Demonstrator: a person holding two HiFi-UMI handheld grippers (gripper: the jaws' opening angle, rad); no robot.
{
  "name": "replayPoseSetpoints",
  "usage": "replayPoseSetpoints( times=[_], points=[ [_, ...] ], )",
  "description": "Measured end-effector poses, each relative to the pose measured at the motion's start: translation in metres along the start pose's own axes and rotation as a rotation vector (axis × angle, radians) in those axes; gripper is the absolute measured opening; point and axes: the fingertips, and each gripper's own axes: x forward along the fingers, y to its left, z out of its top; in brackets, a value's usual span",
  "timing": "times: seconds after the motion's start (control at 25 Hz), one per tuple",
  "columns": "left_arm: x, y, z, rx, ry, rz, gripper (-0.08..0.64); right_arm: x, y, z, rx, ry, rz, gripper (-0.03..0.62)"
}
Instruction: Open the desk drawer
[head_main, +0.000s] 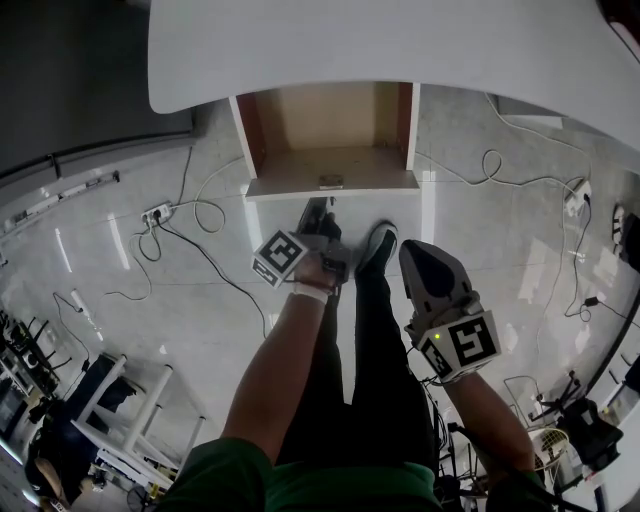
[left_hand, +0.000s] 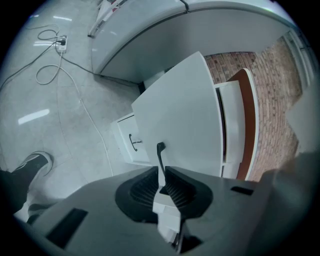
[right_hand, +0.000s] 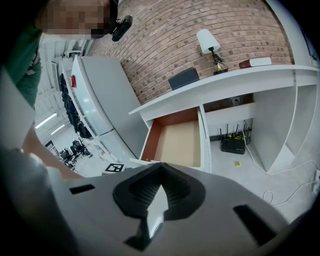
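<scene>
Task item: desk drawer (head_main: 325, 150), under the white desk (head_main: 400, 50), already drawn well out, its bare wooden floor fully exposed.
Left gripper (left_hand: 161, 169): jaws closed to a narrow slit on the dark drawer handle (left_hand: 160, 152), which rises from between the tips against the white drawer front.
Right gripper (right_hand: 161, 166): jaws brought together, nothing between them; held back and to the side, well apart from the drawer.
Governing relation: drawer directly ahead of the left gripper, handle at the middle of the front edge. Slide axis running from the desk straight toward the person, in line with the left forearm.
Nearer hand: left, at the drawer front; right plays no part.
Stage, as judged: opening essentially complete. Any further pull to follow the slide axis only. Sideways drag likely to bind the runners.
Count, drawers: one open. A second white front (left_hand: 122, 135) sits lower, closed.
Count, handles: two, one in the left jaws and one free on the lower front (left_hand: 133, 142).
Count, grippers: two.
Drawer contents: none visible.
</scene>
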Motion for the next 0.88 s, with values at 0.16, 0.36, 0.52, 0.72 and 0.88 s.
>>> replayPoseSetpoints(
  times=[0.16, 0.36, 0.52, 0.72, 0.88],
  points=[
    [-0.012, 0.002, -0.001, 0.014, 0.017, 0.013, 0.028, -0.004, 0.005, 0.005, -0.007, -0.007, 0.000, 0.000],
    [-0.033, -0.007, 0.000, 0.048, 0.041, 0.020, 0.028, -0.010, 0.014, 0.025, -0.029, -0.036, 0.004, 0.000],
    [-0.060, -0.041, 0.004, 0.127, 0.077, -0.001, 0.028, -0.017, 0.020, 0.055, -0.049, -0.073, -0.004, 0.000],
    [-0.102, -0.109, 0.021, 0.218, 0.066, -0.026, 0.028, -0.040, 0.030, 0.114, -0.067, -0.143, -0.029, 0.000],
    [-0.127, -0.187, 0.063, 0.236, -0.049, -0.094, 0.026, -0.058, 0.036, 0.170, -0.085, -0.220, -0.047, 0.000]
  ],
)
